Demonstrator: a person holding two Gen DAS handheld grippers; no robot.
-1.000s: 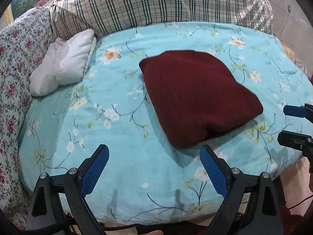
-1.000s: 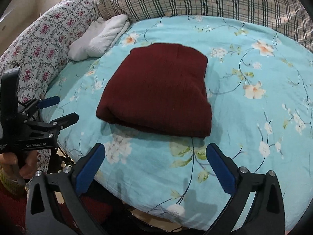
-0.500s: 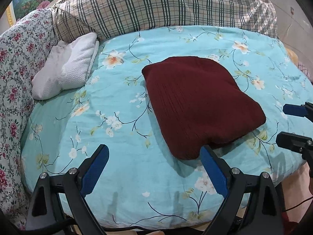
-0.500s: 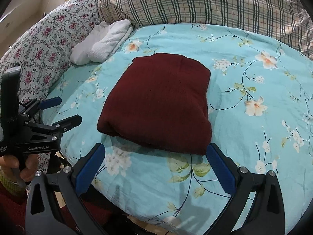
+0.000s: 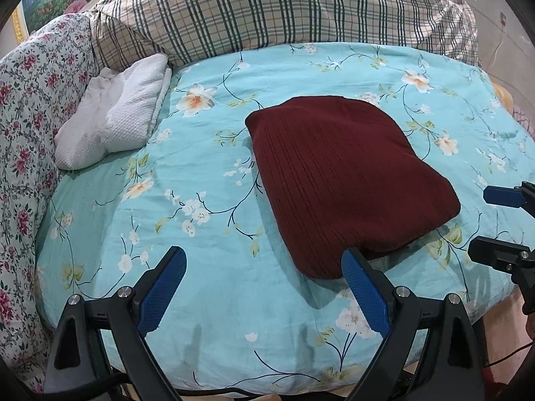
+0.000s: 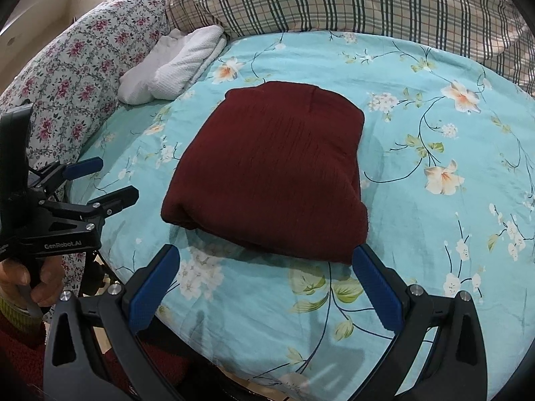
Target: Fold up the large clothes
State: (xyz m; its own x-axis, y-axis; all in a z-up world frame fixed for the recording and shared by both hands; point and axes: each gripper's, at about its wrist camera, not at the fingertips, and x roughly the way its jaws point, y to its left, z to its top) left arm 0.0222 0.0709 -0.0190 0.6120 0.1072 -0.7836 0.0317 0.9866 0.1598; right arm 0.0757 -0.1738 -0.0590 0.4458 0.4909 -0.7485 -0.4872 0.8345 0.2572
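Note:
A dark red knitted garment [image 5: 341, 180] lies folded into a compact rectangle on the turquoise floral bed cover [image 5: 207, 220]; it also shows in the right wrist view [image 6: 274, 173]. My left gripper [image 5: 264, 287] is open and empty, held over the bed's near edge, short of the garment's near left corner. My right gripper [image 6: 267, 284] is open and empty, just short of the garment's near edge. Each gripper shows at the edge of the other's view, the right gripper [image 5: 495, 224] and the left gripper [image 6: 100, 180], both with jaws apart.
A folded white towel [image 5: 113, 123] lies at the back left of the bed. A plaid quilt [image 5: 284, 13] is heaped along the back. A floral pillow [image 5: 30, 107] runs along the left side. The bed's edge drops off just below both grippers.
Both grippers have drawn back and tilted slightly, so the bed and garment sit lower in both views. Both stay open and the garment has not moved.

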